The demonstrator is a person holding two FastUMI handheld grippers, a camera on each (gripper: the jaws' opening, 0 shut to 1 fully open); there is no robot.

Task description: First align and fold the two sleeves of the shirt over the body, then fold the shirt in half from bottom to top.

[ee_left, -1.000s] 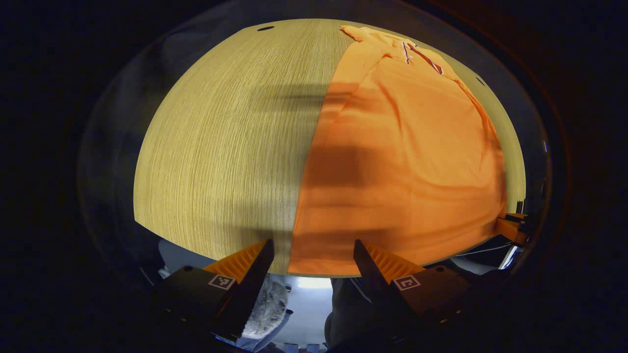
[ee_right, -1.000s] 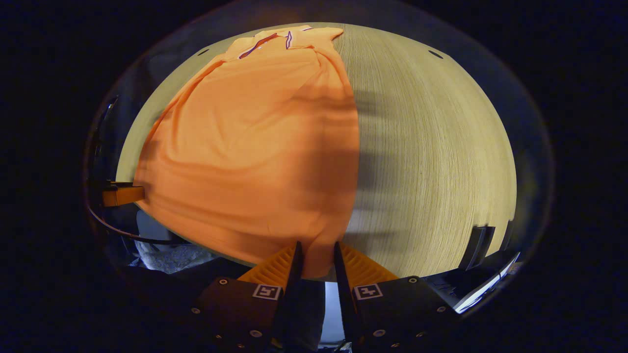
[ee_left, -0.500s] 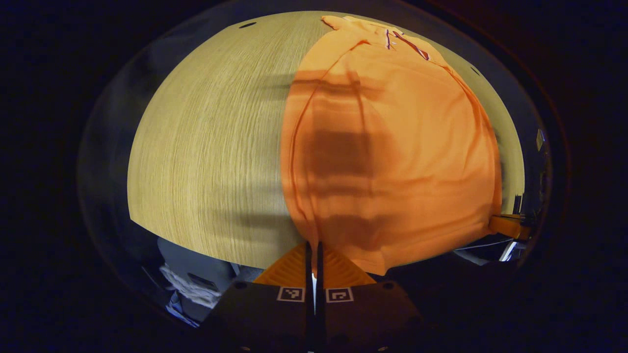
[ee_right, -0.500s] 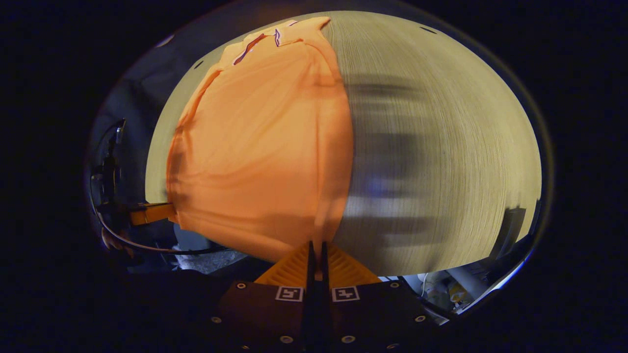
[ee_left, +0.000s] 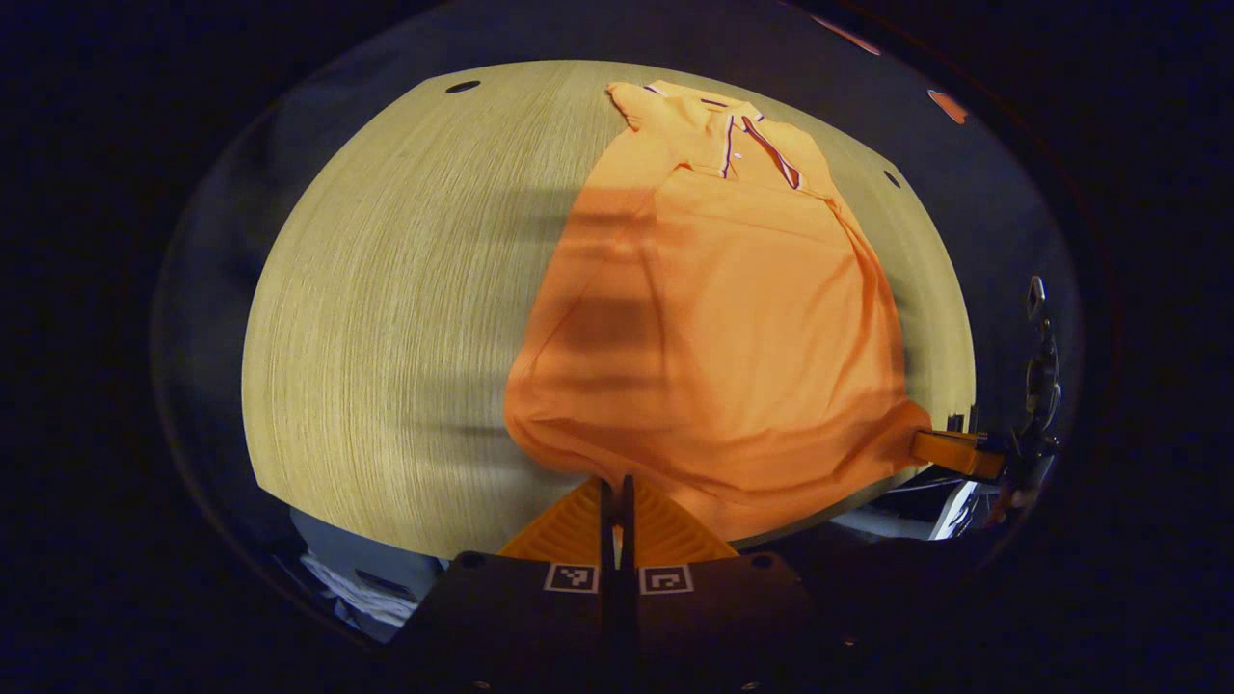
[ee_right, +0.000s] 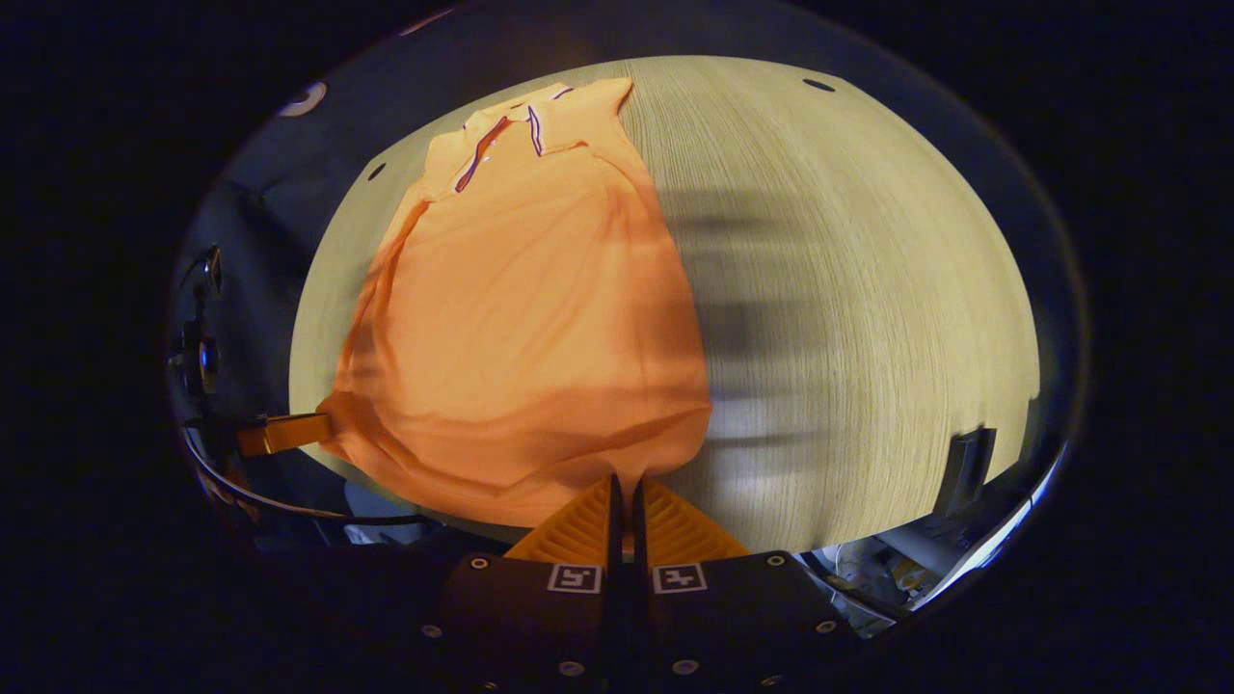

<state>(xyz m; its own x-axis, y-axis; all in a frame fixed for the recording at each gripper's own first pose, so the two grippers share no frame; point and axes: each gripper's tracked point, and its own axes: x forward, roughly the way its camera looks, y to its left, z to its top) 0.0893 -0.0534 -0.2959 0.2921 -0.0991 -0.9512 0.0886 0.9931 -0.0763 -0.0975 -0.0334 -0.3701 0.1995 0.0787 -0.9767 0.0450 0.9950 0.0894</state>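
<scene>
From the remote station, I saw my left gripper (ee_left: pixel 616 487) with its two fingers pressed all but together on the lower hem of the orange shirt (ee_left: pixel 733 318), at the corner nearest those fingers; the cloth rose off the table (ee_left: pixel 386 318) into the pinch and sagged in soft folds just beyond the fingertips. In the right gripper view, my right gripper (ee_right: pixel 625 485) stood the same way, fingers nearly closed with a peak of hem (ee_right: pixel 631 470) drawn up between them. The left gripper view showed the other gripper as a small blunt block off to the right of its fingers, meeting the far hem corner; the right gripper view showed its counterpart off to the left, with a dark cable (ee_right: pixel 289 501) looping under it. The right gripper view also took in a dark upright object (ee_right: pixel 967 461) at the table's edge, right of the fingers. The shirt was a smooth knit, narrow and long, its sides folded in over the body, and its collar (ee_left: pixel 733 130) with dark and pale trim lay farthest ahead of the fingers. The table was pale wood-grain with fine straight lines and small dark holes (ee_left: pixel 463 87) near its far edge. Banded shadows crossed cloth and wood.
</scene>
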